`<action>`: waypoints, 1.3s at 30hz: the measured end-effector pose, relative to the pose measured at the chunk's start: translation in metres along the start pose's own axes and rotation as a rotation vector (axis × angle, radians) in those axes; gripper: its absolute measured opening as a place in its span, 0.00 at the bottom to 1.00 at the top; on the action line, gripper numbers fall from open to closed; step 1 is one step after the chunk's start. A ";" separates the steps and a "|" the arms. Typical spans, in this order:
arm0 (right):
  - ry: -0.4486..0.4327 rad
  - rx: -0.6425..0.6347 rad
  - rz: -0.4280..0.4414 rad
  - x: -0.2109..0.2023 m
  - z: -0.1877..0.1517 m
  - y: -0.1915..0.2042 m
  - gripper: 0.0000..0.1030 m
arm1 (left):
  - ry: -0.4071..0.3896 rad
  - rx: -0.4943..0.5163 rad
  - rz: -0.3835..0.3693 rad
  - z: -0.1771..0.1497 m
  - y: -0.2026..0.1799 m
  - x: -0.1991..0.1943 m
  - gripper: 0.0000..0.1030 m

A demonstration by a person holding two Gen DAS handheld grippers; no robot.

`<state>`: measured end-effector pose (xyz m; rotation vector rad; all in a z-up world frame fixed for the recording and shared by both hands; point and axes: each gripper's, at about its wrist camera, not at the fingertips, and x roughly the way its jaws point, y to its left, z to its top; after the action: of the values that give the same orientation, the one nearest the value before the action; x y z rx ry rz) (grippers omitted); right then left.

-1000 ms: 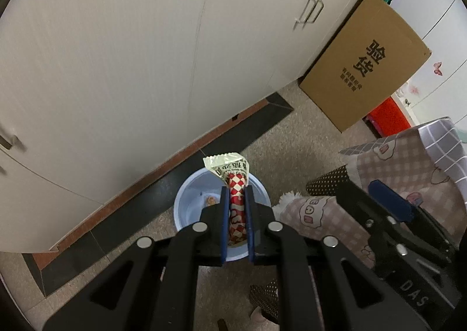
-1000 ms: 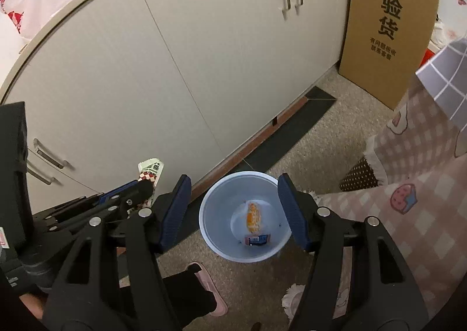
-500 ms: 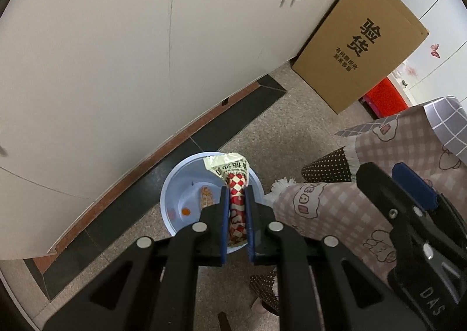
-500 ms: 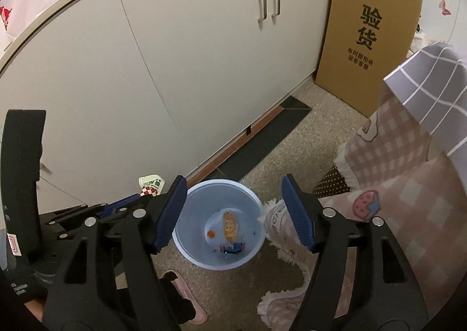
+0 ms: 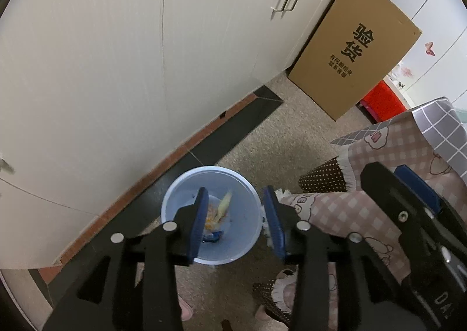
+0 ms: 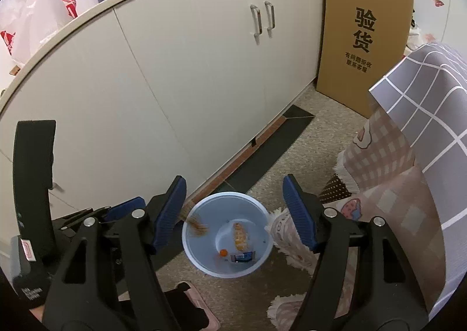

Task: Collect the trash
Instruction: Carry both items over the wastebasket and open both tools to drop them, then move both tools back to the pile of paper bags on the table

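A light blue trash bin (image 5: pixel 248 208) stands on the floor by the cabinet base; it also shows in the right wrist view (image 6: pixel 254 261). My left gripper (image 5: pixel 236 214) is open and empty above the bin. A wrapper (image 5: pixel 223 205) is falling into the bin; in the right wrist view it is a blurred streak (image 6: pixel 197 224) at the rim. Several pieces of trash lie in the bottom, among them an orange wrapper (image 6: pixel 240 236) and a small blue packet (image 6: pixel 242 257). My right gripper (image 6: pixel 235 214) is open and empty, above the bin.
White cabinets (image 6: pixel 175 83) run along the left. A cardboard box (image 5: pixel 354 48) leans against them at the far end. A table with a checked cloth (image 6: pixel 408 156) hangs at the right. A red stool (image 5: pixel 382 103) stands beyond. A slipper (image 6: pixel 198 301) is below the bin.
My left gripper has opened and let go of the red-and-white wrapper, which now drops into the bin. Both grippers have shifted slightly over the bin.
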<state>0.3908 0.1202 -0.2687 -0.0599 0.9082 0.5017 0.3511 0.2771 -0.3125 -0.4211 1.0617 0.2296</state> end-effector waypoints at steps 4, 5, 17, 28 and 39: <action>0.004 0.004 0.030 -0.006 0.001 0.005 0.67 | -0.008 -0.019 0.008 0.000 0.004 -0.013 0.38; 0.006 0.006 0.039 -0.007 0.001 0.006 0.67 | -0.013 -0.024 0.011 -0.001 0.005 -0.017 0.38; 0.004 0.038 0.276 -0.063 0.006 0.027 0.67 | -0.193 -0.090 0.112 -0.014 0.024 -0.125 0.41; -0.263 0.036 0.126 -0.191 0.006 -0.018 0.70 | -0.388 0.057 0.046 -0.030 -0.072 -0.220 0.50; -0.410 0.262 -0.210 -0.300 -0.060 -0.179 0.72 | -0.416 0.574 -0.018 -0.096 -0.282 -0.218 0.58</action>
<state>0.2726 -0.1707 -0.1041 0.1792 0.5505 0.1852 0.2784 -0.0143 -0.0979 0.1348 0.6709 -0.0123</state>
